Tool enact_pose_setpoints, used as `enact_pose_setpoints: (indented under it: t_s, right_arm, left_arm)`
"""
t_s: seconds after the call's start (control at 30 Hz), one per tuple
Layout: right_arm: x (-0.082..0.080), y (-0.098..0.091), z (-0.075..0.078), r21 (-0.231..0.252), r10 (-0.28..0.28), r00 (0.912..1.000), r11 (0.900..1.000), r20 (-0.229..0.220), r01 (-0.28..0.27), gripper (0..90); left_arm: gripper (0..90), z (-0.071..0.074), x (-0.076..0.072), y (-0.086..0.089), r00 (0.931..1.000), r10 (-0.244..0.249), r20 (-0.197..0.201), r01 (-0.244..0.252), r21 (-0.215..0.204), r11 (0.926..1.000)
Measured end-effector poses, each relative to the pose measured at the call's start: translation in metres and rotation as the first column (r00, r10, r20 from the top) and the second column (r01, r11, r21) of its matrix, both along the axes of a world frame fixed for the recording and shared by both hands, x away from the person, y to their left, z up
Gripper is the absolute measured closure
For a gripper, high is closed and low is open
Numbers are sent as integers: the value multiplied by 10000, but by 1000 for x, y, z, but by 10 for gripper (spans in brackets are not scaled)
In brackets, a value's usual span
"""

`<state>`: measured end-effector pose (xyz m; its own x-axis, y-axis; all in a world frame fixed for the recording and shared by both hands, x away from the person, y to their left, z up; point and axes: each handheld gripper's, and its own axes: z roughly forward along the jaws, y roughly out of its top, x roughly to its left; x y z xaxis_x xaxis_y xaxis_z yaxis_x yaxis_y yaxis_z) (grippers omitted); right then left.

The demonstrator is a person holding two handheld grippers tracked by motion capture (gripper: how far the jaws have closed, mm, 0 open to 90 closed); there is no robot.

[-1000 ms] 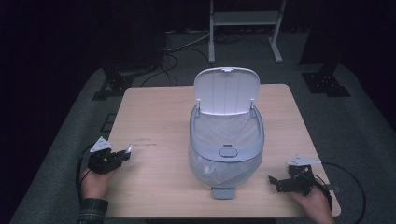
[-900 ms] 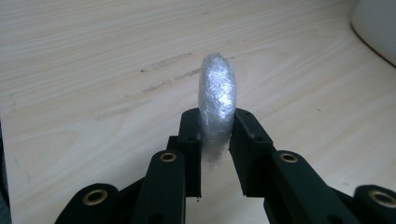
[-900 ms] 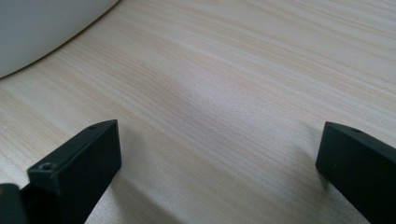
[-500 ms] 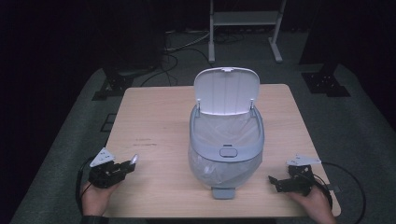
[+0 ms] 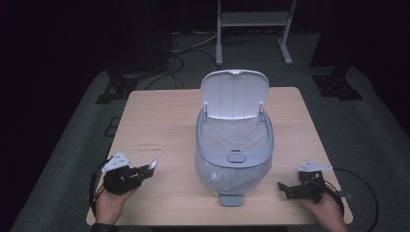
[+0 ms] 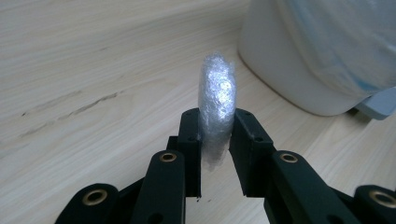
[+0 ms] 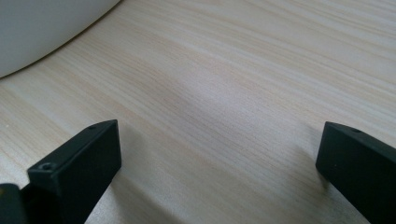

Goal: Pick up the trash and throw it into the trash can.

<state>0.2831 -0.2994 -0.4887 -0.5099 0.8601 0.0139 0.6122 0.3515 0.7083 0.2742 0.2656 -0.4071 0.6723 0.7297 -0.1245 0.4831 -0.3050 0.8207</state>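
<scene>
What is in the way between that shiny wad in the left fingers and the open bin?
Nothing visible. The wad, clamped in the left gripper, faces bare table, and the bin has its lid raised.

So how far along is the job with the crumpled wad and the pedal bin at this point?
Done: the pedal bin stands lid up with a liner in it, and the left gripper is shut on the crumpled silvery wad, clear of the table. In hand: that wad sits short of the bin. Left: probably carrying it over the rim and letting go. The right gripper is open at the table's near right.
</scene>
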Motion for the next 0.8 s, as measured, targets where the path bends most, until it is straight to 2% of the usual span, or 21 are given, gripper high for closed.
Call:
enact_pose_setpoints:
  t_s: [0.4, 0.7, 0.8]
  right_arm:
    - [0, 0, 0, 3, 4, 10000, 10000, 3, -4, 0]
    - [0, 0, 0, 0, -6, 10000, 10000, -1, 6, 0]
    - [0, 0, 0, 3, 0, 10000, 10000, 4, 0, 0]
  left_arm:
    - [738, 16, 7, -16, 9953, -910, 339, 929, -612, 9938]
    - [737, 36, 12, -27, 9861, -1501, 713, 1576, -1165, 9806]
    - [737, 43, 14, -32, 9810, -1765, 800, 1852, -1188, 9755]
